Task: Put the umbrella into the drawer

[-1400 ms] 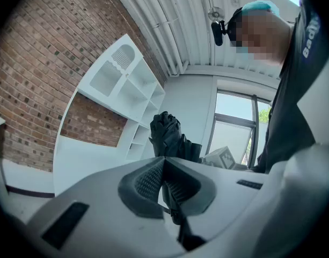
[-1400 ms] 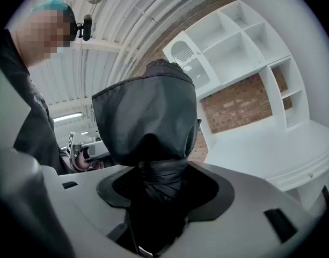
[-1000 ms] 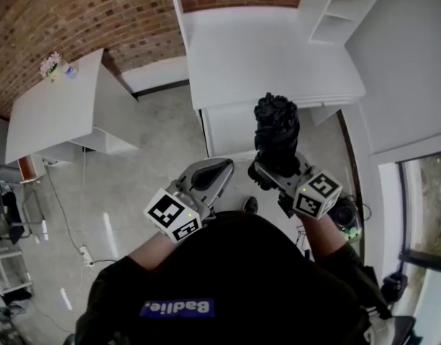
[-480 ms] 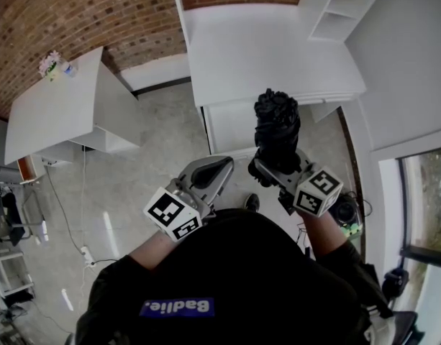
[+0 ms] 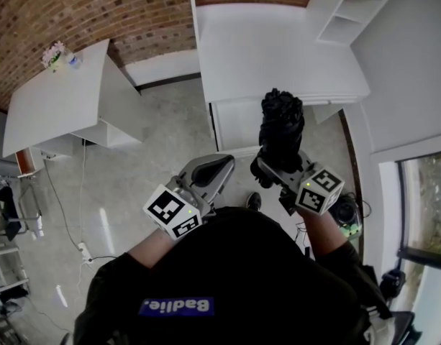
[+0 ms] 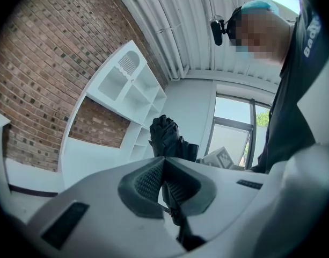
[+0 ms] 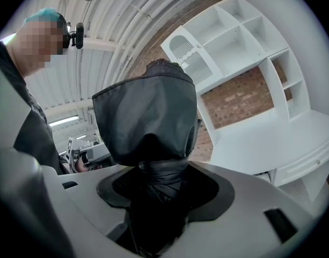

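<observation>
Umbrella: folded black umbrella [image 5: 280, 131] stands upright in mid-air, near the front of the white desk [image 5: 263, 49], not yet inside anything.
Right claw: the right claw [image 5: 272, 171] is clamped on the umbrella's lower end, fabric bulging above the jaws.
Left claw: the left claw [image 5: 213, 172] hangs beside it, jaws pressed together on nothing.
Drawer: the drawer [image 5: 238, 121] sits under the desk's edge, just beyond the umbrella; whether it is pulled out cannot be told.
Doing it well: likely free the left claw for the drawer front, then tip the umbrella flat before lowering, so it lies lengthwise.
</observation>
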Action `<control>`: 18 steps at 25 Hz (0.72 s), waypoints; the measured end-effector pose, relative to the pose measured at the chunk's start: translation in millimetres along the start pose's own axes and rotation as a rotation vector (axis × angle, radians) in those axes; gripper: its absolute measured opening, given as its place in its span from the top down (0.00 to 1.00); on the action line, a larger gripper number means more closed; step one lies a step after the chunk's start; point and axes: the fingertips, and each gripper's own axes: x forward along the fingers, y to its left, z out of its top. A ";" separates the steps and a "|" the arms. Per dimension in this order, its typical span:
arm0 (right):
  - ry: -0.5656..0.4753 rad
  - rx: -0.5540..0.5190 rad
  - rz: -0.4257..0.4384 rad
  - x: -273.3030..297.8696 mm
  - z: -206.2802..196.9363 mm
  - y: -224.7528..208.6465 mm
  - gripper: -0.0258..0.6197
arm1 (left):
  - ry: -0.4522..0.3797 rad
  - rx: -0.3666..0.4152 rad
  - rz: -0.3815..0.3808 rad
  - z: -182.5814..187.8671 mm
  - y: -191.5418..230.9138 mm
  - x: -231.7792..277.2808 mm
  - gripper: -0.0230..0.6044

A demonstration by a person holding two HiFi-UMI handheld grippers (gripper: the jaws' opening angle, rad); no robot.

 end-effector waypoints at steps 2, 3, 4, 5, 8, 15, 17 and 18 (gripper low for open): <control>0.005 -0.003 0.003 8.9 -1.7 6.5 0.56 | -0.006 -0.002 0.008 2.2 6.0 -11.3 0.96; 0.006 -0.005 0.004 13.9 -2.1 9.6 0.56 | -0.009 -0.003 0.011 3.2 9.1 -17.0 0.96; 0.005 -0.007 0.004 18.9 -2.3 12.5 0.56 | -0.012 -0.003 0.014 4.0 12.2 -22.7 0.96; 0.003 -0.007 0.003 24.0 -2.6 15.0 0.56 | -0.014 -0.004 0.016 4.7 15.5 -28.4 0.96; -0.006 0.008 -0.002 35.2 -4.9 18.9 0.56 | -0.021 -0.009 0.018 4.1 23.0 -42.8 0.96; 0.006 0.015 -0.028 37.5 -11.6 15.9 0.56 | -0.020 -0.035 0.018 -5.8 32.4 -54.5 0.96; 0.025 0.022 -0.022 36.7 -17.1 13.1 0.56 | -0.019 -0.050 0.017 -10.1 32.7 -51.7 0.96; 0.040 0.014 -0.014 35.8 -18.7 12.6 0.56 | -0.020 -0.052 0.013 -10.8 31.1 -49.7 0.96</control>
